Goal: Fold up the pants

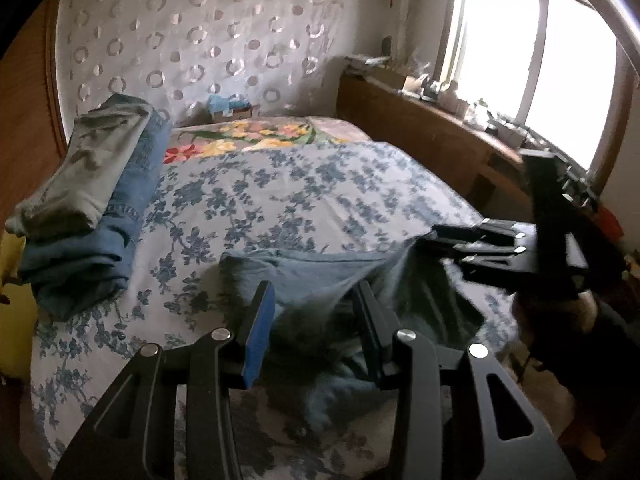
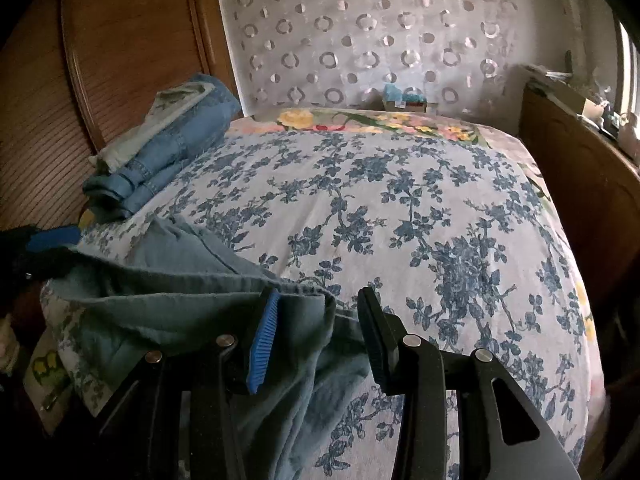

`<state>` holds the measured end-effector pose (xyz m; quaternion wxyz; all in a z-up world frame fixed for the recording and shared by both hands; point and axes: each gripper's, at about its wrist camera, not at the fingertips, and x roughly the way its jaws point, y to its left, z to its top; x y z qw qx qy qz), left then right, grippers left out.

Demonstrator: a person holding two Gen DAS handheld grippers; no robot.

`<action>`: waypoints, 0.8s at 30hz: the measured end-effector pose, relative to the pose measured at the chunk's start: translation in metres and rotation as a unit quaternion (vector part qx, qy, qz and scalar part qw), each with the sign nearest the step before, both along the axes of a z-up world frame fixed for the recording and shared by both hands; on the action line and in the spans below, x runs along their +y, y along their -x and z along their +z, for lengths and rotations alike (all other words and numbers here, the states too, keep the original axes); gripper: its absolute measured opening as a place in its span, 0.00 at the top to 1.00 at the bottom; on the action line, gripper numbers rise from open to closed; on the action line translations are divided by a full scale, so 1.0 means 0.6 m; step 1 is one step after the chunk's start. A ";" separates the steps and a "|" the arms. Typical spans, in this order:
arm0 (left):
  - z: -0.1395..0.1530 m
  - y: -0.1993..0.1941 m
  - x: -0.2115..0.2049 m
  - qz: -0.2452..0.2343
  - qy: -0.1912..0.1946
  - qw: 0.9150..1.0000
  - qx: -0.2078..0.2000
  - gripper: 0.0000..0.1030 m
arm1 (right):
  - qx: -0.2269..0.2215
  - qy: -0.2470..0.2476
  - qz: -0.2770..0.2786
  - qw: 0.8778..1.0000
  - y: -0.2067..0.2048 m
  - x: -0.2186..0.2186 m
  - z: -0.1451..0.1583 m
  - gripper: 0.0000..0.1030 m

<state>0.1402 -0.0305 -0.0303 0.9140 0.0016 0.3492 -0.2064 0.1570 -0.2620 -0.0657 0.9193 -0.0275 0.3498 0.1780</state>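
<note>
Left wrist view shows your left tool (image 1: 316,312) half-open around the pants (image 1: 304,272), not clearly pinching. Your right tool (image 2: 320,328) straddles the same edge, which runs sideways between them across the bed (image 2: 400,208).

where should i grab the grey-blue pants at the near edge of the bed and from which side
Grip the stitched hem edge of the grey-blue pants, near its two corners, coming in from the near side of the bed with the fingers angled down. That edge is straight and raised off the floral cover, while the rest is slack and bunched. The left gripper and right gripper already straddle cloth there.
</note>
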 end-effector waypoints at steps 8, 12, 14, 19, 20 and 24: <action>0.023 0.012 0.000 -0.008 -0.003 1.000 -0.019 0.60 | 0.007 -0.001 -0.001 1.000 0.002 -0.001 -0.001 0.59; -0.018 -0.001 -0.001 -0.010 -0.018 1.000 0.010 0.60 | 0.009 -0.012 0.008 1.000 0.003 -0.001 -0.001 0.59; -0.040 -0.010 -0.001 -0.007 -0.025 0.999 0.024 0.60 | 0.012 -0.015 0.015 1.000 0.001 0.000 -0.004 0.59; -0.088 -0.043 -0.004 0.000 -0.047 0.997 0.053 0.60 | 0.009 -0.023 0.022 0.999 -0.010 0.000 -0.005 0.86; -0.093 -0.047 -0.003 0.002 -0.049 0.997 0.056 0.60 | 0.002 -0.027 0.020 0.999 -0.012 -0.001 -0.002 0.88; -0.101 -0.064 -0.002 0.009 -0.050 0.997 0.060 0.60 | -0.008 -0.025 -0.005 1.000 -0.026 -0.003 0.003 0.90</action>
